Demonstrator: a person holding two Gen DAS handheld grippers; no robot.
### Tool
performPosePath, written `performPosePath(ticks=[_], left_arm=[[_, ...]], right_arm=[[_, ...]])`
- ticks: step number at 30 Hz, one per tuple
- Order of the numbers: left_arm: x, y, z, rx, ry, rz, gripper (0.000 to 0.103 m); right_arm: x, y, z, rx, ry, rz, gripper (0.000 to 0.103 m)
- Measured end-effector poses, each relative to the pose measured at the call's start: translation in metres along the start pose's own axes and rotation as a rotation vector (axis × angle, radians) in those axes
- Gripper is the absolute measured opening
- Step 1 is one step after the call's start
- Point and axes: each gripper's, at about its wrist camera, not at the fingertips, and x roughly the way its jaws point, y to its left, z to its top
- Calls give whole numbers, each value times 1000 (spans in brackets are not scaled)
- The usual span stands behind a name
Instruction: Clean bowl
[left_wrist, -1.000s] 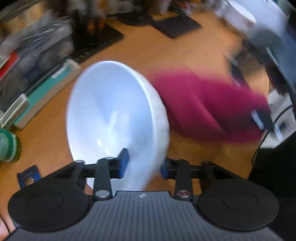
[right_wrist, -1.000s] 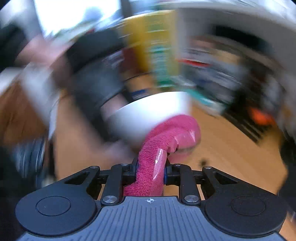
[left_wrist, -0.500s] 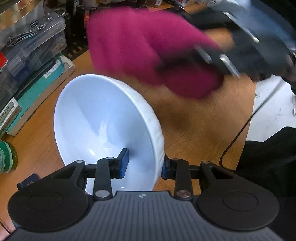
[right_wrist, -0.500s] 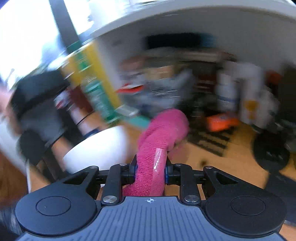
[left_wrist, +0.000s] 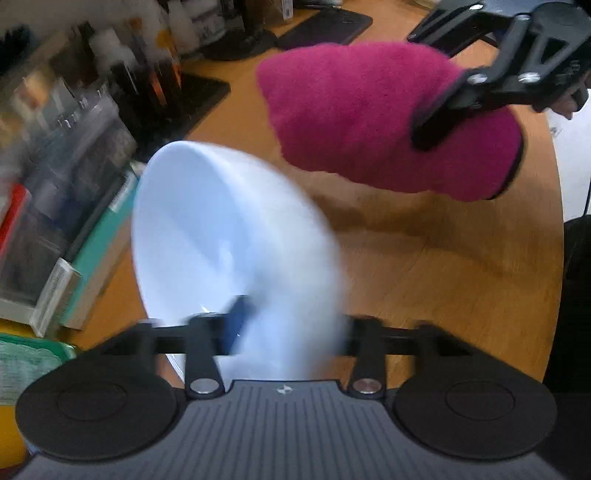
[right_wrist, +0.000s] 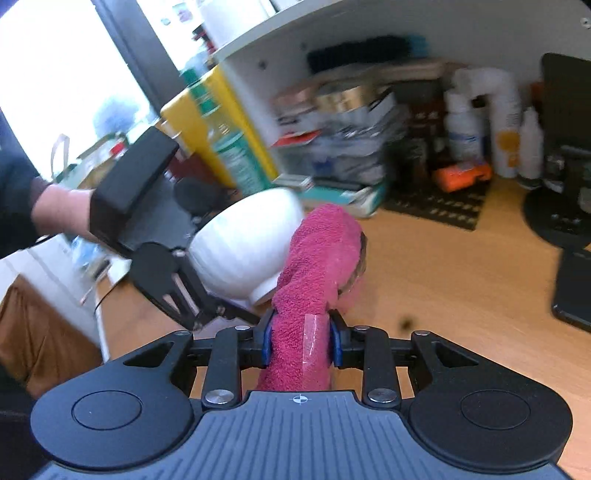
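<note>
Left wrist view, from left to right: blurred boxes and bottles (left_wrist: 92, 140) line the far-left edge of the wooden table (left_wrist: 443, 277). Next comes the white bowl (left_wrist: 221, 240), lifted off the table and tipped on its side with its mouth facing left. The left gripper (left_wrist: 288, 328) is clamped on the bowl's rim, one blue pad inside and the other finger outside the wall. Up and to the right hangs the magenta cloth (left_wrist: 369, 118), clear of the bowl, with the right gripper (right_wrist: 300, 345) pinched tightly on it (the right wrist view shows the cloth squeezed between both pads).

The bowl looks clean from here, so I cannot say whether wiping is about to start or has ended. If more wiping follows, it would help to keep the bowl steady, turn its mouth toward the cloth, and press the folded end along the inner wall without prying at the rim grip.
</note>
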Motion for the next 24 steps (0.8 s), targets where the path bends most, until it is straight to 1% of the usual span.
performPosePath(ticks=[2, 4, 6, 9, 12, 13, 15, 17, 20, 22, 24], left_arm=[[-18, 6, 1, -127, 7, -167, 19], [-25, 3, 1, -170, 21, -244, 18], [-31, -1, -1, -212, 23, -277, 20], [-36, -6, -4, -237, 21, -263, 23], [-36, -7, -4, -226, 50, -277, 26], [-36, -9, -4, -217, 65, -282, 27], [-22, -7, 5, -205, 82, -285, 29], [-6, -4, 16, -198, 92, -283, 29], [32, -3, 35, -211, 95, -278, 27], [39, -4, 42, -212, 98, -266, 28], [43, -4, 45, -213, 104, -252, 29]], right_arm=[[1, 4, 3, -49, 19, 12, 31], [1, 7, 6, -98, 37, 24, 31], [2, 11, 9, -147, 56, 35, 31], [1, 18, 13, -225, 81, 60, 31], [-25, 60, 8, -355, 61, 174, 31], [-29, 61, 10, -335, 45, 177, 31], [-29, 51, 16, -285, 20, 147, 30], [-15, 31, 24, -222, 19, 61, 31], [5, 2, 33, -131, 20, -51, 31], [15, -13, 36, -82, 20, -110, 31], [11, -3, 28, -124, 39, -66, 31]])
